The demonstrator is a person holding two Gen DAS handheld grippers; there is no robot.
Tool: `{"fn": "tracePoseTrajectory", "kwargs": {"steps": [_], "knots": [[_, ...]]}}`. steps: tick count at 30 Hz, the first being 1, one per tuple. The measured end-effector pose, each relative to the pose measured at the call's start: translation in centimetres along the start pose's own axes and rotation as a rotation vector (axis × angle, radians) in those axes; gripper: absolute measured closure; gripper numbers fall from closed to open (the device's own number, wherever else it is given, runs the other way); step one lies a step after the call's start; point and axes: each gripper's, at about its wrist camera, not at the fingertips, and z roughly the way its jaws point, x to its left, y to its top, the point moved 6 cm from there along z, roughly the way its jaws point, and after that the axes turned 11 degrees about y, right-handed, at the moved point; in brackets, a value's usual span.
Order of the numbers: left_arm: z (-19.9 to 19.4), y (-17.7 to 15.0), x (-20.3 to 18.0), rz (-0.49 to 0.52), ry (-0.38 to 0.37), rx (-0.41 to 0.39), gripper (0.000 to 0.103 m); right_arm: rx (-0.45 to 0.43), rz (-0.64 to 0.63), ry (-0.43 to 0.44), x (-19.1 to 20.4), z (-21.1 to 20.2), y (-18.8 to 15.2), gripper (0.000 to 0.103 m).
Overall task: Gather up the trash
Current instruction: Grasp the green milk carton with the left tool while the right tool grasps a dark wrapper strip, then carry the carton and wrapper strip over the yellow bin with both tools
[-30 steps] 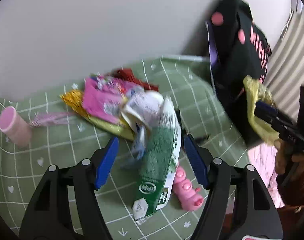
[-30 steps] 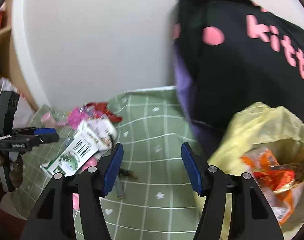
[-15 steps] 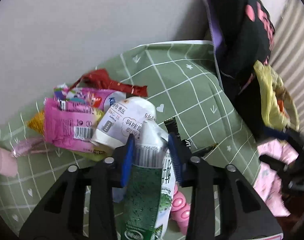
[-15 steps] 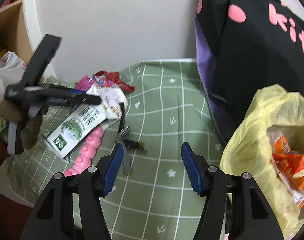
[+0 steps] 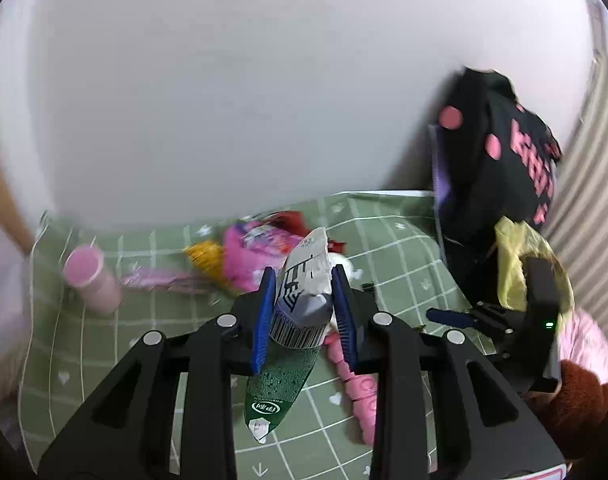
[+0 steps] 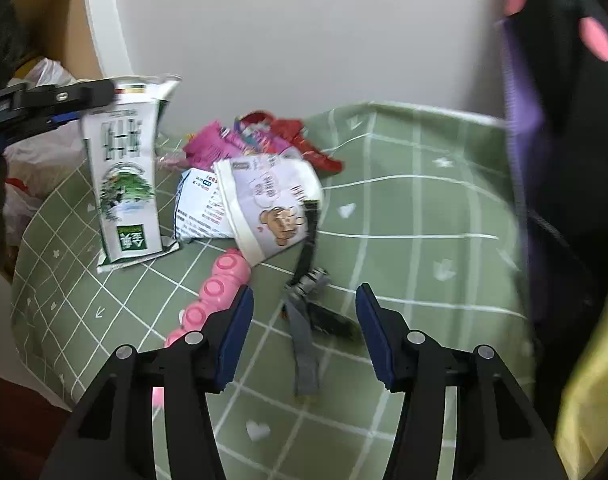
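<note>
The left gripper [image 5: 302, 312] fingers clamp the flattened green-and-white milk carton [image 5: 298, 320] by its top, so carry it level toward the yellow plastic bag [image 5: 516, 264] beyond the right gripper [image 6: 304, 336], whose fingers gape empty.

Left claw [image 5: 304, 312] raised, blue pads clamped tight on something; right claw [image 6: 304, 332] held low, pads wide apart.

Milk carton [image 5: 300, 320] upper part hidden between blue pads [image 5: 263, 316] in left view. Wrapper pile [image 5: 256, 254] behind it motion-blurred, print unreadable. Yellow bag [image 6: 592, 392] cut off by right view's edge, contents unseen. Black bag [image 6: 576, 128] blurred, cropped at frame edge.
</note>
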Motion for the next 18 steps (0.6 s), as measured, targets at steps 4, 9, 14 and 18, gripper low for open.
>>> {"fn": "tracePoseTrajectory", "kwargs": {"steps": [4, 9, 14, 18], "knots": [[-0.5, -0.6, 2.2, -0.084, 0.018, -0.002, 0.076, 0.048, 0.047, 0.028, -0.6, 3.0, 0.2, 0.060], [-1.1, -0.4, 2.4, -0.087, 0.003, -0.017, 0.076, 0.116, 0.039, -0.002, -0.3, 4.8, -0.4, 0.077], [-1.7, 0.9, 1.5, -0.073, -0.026, -0.054, 0.076, 0.061, 0.070, 0.004, 0.0, 2.3, 0.1, 0.094], [-1.6, 1.7, 0.7, -0.058, -0.042, -0.074, 0.076, 0.006, 0.080, -0.011, -0.1, -0.6, 0.5, 0.094]]}}
